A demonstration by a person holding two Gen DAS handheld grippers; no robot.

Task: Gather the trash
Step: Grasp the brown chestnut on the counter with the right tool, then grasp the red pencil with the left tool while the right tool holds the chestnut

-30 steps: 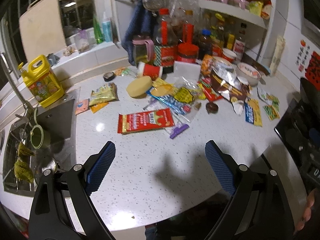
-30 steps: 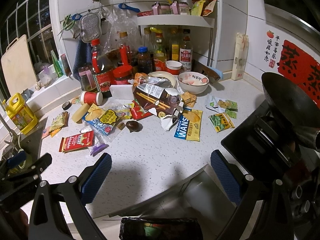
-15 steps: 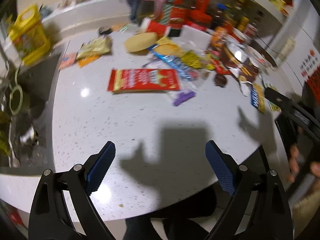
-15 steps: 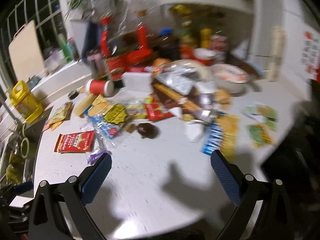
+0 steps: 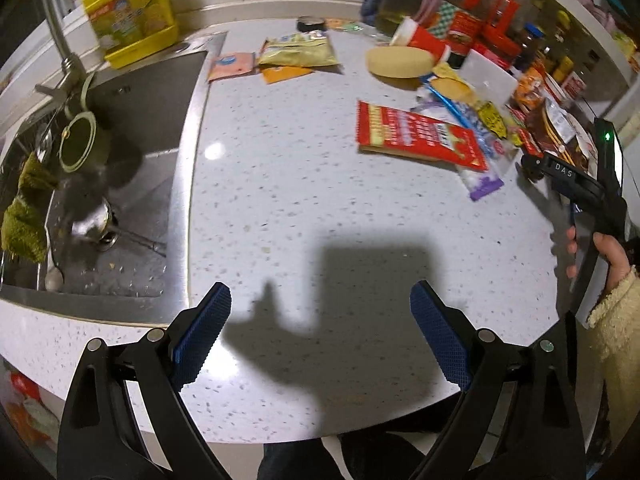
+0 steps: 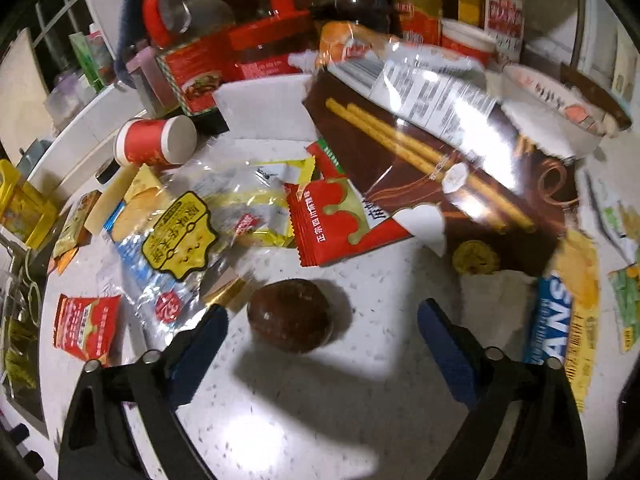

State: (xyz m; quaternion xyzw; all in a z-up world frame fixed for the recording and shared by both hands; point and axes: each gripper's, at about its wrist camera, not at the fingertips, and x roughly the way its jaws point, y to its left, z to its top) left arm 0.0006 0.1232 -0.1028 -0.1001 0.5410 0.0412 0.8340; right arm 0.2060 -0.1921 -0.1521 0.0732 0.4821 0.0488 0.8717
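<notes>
Snack wrappers litter the white speckled counter [image 5: 304, 184]. My right gripper [image 6: 322, 322] is open and hovers low, with a round dark brown lump [image 6: 290, 320] just ahead between its fingers, untouched. Around it lie a red wrapper [image 6: 340, 220], a clear bag with a yellow label [image 6: 176, 236], a big brown biscuit-stick bag [image 6: 448, 168] and a blue-and-yellow packet [image 6: 560, 316]. My left gripper [image 5: 320, 308] is open and empty over bare counter near the front edge. A red packet [image 5: 416, 136] lies ahead to its right. The right gripper's body [image 5: 580, 184] shows at the left view's right edge.
A steel sink [image 5: 120, 184] with a green cup [image 5: 78, 144] and a yellow detergent jug [image 5: 128, 12] lies left. Bottles and jars [image 6: 260, 32], a tipped red cup [image 6: 156, 142] and a white bowl [image 6: 552, 120] crowd the back. A yellow sponge [image 5: 400, 62] lies near them.
Both grippers have moved forward and down over the counter. The right one has closed in on the dark brown lump. The left view has tilted down and left, toward the sink.
</notes>
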